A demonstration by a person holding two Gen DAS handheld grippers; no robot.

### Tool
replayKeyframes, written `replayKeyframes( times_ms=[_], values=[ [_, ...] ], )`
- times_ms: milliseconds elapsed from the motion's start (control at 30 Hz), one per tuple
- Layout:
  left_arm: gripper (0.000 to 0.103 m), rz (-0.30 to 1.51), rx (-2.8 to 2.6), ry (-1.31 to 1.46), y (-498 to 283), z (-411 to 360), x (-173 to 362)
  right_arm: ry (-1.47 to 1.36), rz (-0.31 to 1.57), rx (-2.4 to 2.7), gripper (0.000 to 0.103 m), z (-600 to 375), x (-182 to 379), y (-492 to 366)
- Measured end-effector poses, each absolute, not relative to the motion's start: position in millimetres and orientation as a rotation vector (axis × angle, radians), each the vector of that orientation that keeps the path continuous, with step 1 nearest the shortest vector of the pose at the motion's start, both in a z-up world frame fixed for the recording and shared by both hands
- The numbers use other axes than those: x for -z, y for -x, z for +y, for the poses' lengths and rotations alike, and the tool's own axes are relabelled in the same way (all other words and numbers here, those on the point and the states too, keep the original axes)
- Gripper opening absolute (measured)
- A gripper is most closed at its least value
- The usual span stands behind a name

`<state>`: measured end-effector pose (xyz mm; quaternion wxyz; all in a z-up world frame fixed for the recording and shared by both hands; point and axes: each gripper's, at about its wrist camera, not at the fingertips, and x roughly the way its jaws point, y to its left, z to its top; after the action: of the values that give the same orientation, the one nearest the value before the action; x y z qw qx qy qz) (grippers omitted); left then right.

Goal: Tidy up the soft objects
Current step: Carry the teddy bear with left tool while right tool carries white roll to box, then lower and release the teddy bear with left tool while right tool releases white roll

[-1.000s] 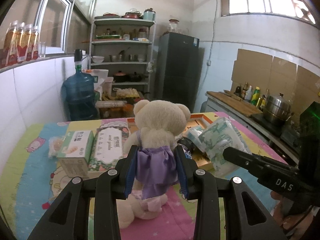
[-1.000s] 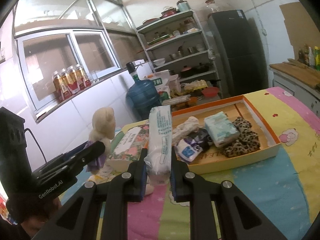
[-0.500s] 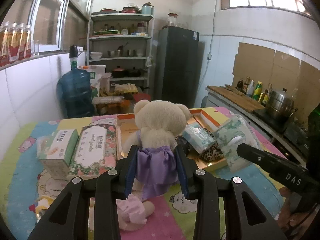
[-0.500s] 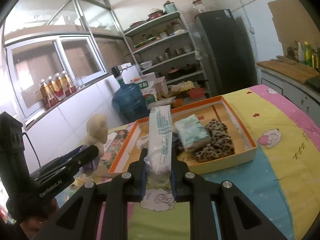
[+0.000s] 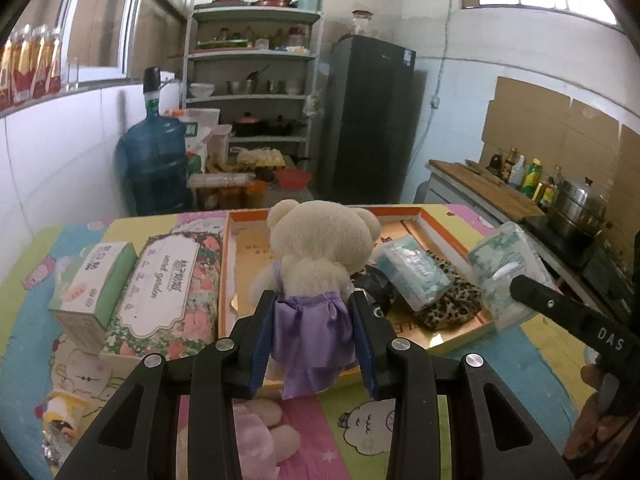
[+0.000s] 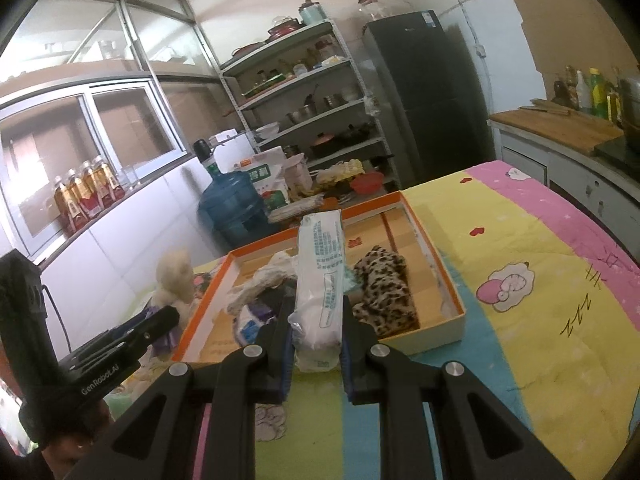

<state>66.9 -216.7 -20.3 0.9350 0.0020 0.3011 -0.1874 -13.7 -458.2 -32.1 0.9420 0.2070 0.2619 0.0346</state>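
My left gripper (image 5: 314, 338) is shut on a cream teddy bear (image 5: 320, 248) in a purple dress, held upright over the near edge of the orange-rimmed tray (image 5: 404, 211). My right gripper (image 6: 316, 336) is shut on a long white tissue pack (image 6: 320, 264), held just before the tray (image 6: 454, 300). The same pack (image 5: 506, 276) shows at the right of the left wrist view, the bear (image 6: 176, 280) at the left of the right wrist view. In the tray lie a leopard-print cloth (image 6: 382, 284), a small tissue pack (image 5: 412, 270) and a white crumpled cloth (image 6: 264, 284).
Left of the tray lie a floral tissue box (image 5: 168, 280) and a green-and-white box (image 5: 96, 284) on the cartoon-print cover (image 6: 540, 280). A blue water jug (image 5: 154, 164), shelves (image 5: 250, 92) and a fridge (image 5: 372, 120) stand behind. A counter with bottles and a pot (image 5: 576, 204) runs along the right.
Both grippers have moved forward toward the tray with their loads; the tray now sits closer and more centred in both views. Neither grip has altered.
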Motion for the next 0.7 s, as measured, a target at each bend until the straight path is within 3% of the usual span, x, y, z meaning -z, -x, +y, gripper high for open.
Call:
replayKeyframes(
  times_ms=[700],
  values=[
    [0.038,0.646,0.434,-0.012,-107,-264,34,-0.415,0.557,-0.038,0.019,-486,41,-34]
  ],
)
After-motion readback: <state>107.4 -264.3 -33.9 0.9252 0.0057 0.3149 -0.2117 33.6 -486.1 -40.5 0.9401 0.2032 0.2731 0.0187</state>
